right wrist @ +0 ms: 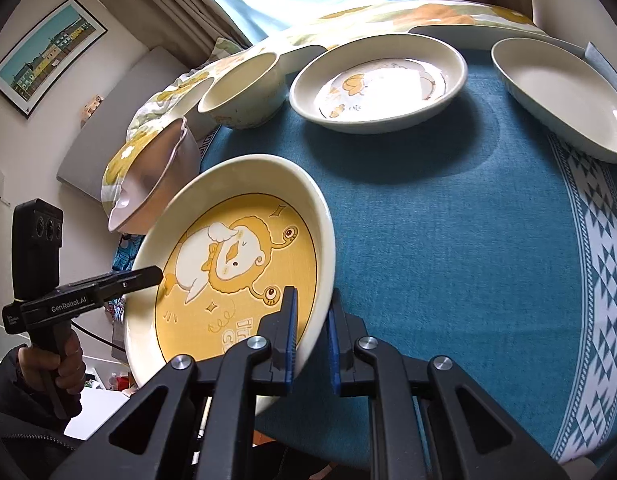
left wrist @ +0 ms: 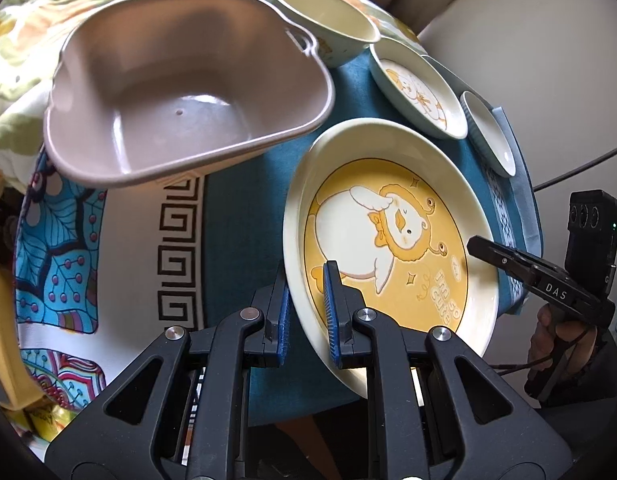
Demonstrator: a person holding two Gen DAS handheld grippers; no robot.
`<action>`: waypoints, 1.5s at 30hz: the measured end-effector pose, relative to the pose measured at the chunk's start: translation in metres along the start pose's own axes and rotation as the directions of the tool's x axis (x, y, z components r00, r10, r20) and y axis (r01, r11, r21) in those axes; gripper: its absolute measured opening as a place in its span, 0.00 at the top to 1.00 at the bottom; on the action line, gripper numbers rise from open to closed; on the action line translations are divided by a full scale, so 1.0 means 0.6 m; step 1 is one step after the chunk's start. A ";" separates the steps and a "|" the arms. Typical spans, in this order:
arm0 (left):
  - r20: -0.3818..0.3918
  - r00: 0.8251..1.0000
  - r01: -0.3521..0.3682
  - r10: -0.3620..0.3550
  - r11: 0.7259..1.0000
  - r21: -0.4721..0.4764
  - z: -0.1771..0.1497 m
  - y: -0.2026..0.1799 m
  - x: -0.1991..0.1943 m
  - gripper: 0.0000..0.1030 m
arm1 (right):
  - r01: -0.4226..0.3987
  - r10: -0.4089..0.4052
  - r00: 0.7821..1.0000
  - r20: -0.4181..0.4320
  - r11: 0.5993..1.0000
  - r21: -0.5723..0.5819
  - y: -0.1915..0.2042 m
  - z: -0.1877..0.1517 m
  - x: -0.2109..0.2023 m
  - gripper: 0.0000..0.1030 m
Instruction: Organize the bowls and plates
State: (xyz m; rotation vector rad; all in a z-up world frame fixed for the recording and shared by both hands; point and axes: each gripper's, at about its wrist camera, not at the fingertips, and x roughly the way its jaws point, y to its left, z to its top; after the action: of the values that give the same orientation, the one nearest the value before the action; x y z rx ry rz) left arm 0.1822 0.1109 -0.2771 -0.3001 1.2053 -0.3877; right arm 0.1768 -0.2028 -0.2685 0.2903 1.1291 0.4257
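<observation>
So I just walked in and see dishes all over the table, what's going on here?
A person holds a claw in each hand, and both grip one big yellow cartoon plate by opposite rims: the left claw and the right claw. The plate is tilted above the blue tablecloth. A pinkish basin, two bowls and other plates sit nearby.

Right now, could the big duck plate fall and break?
It might. The duck plate is tilted off the blue tablecloth, pinched only at its rim by the left hand-held gripper and the right hand-held gripper. If either slips, it could drop. The pink basin sits close beside it, so swinging the plate could knock it.
</observation>
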 end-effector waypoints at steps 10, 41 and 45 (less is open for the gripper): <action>0.014 0.999 0.033 -0.033 0.999 0.003 -0.013 0.029 0.001 0.88 | -0.018 0.017 1.000 0.009 0.999 0.033 0.000 -0.006 0.012 0.88; 0.144 0.974 -0.181 0.177 0.983 0.018 -0.050 -0.144 -0.082 0.24 | 0.034 -0.033 0.994 0.101 0.999 -0.010 -0.003 -0.016 -0.152 0.76; 0.231 0.963 -0.173 0.139 0.976 0.134 -0.032 -0.251 -0.127 0.24 | 0.081 -0.072 0.981 0.181 0.996 -0.043 -0.016 -0.020 -0.240 0.75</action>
State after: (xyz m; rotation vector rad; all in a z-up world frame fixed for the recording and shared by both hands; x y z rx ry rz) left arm 0.1209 0.0095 -0.1550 -0.1100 0.9682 -0.2984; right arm 0.1157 -0.2786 -0.1615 0.2349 0.9490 0.3519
